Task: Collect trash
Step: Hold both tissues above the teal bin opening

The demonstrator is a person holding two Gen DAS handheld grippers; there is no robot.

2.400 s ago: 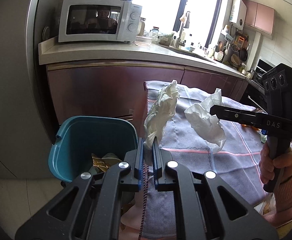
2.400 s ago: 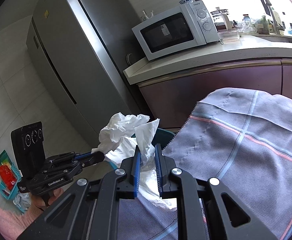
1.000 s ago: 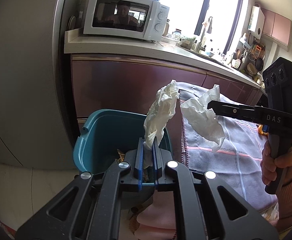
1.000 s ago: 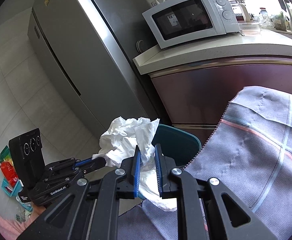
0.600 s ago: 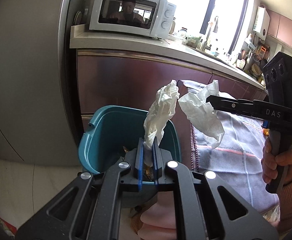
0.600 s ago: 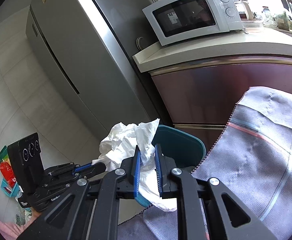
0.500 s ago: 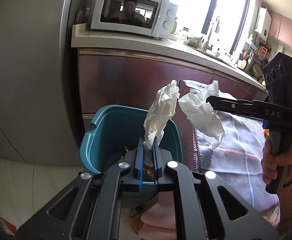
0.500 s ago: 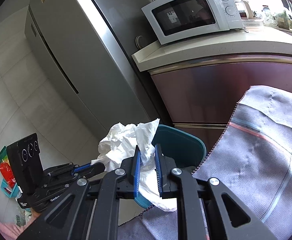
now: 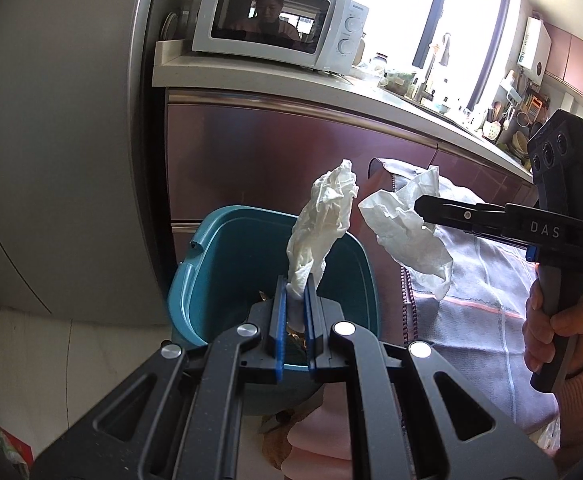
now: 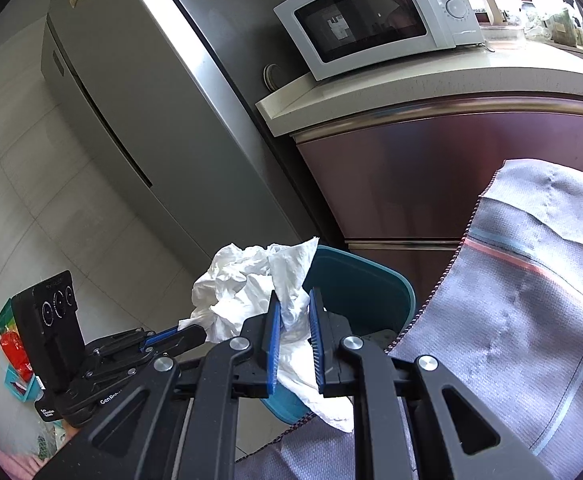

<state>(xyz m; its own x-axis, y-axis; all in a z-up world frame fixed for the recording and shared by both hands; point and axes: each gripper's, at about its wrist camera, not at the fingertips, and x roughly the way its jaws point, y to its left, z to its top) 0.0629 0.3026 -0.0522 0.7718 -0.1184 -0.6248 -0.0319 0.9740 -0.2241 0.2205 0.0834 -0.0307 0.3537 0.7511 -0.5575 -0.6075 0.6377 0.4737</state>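
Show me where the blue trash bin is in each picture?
Left wrist view: the teal trash bin sits low in the middle, just beyond the left gripper and its tissue.
Right wrist view: the bin peeks out low in the middle, behind the right gripper and its tissue.
Shared landmark: the white microwave on the counter.

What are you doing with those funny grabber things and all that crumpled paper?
A person is collecting trash with two hand-held grippers. The left gripper has its jaws shut on a crumpled white tissue, held over the teal bin. The right gripper has its jaws shut on a second crumpled tissue, beside the first, near the bin's edge and the grey checked cloth. Neither tissue has been dropped in yet.
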